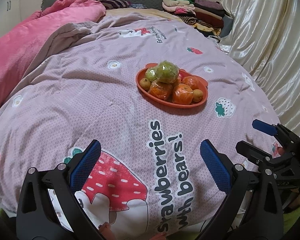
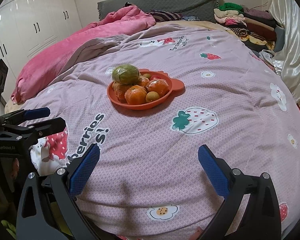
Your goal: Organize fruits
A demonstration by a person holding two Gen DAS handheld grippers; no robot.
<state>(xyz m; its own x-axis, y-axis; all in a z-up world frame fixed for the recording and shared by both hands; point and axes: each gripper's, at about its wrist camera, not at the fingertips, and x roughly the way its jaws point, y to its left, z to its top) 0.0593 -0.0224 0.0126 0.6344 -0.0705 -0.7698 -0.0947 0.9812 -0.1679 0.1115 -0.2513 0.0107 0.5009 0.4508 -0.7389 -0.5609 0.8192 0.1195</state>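
Observation:
An orange plate (image 1: pixel 202 102) sits on the bed quilt, heaped with fruit. On top lies a large green fruit in plastic wrap (image 1: pixel 168 72), with wrapped oranges (image 1: pixel 182 94) and small yellow-brown fruits (image 1: pixel 145 83) around it. The plate (image 2: pixel 118 101), green fruit (image 2: pixel 125 74) and oranges (image 2: pixel 135 95) also show in the right wrist view. My left gripper (image 1: pixel 150 150) is open and empty, well short of the plate. My right gripper (image 2: pixel 149 156) is open and empty, also short of the plate. Each gripper shows at the edge of the other's view, the right one (image 1: pixel 250 136) and the left one (image 2: pixel 48 118).
The pink-grey strawberry quilt (image 1: pixel 90 104) covers the bed. A pink blanket (image 1: pixel 30 40) lies bunched at the left. Folded clothes (image 1: pixel 196 10) are stacked at the far right by a cream curtain (image 1: pixel 270 40). White wardrobes (image 2: pixel 30 20) stand at the left.

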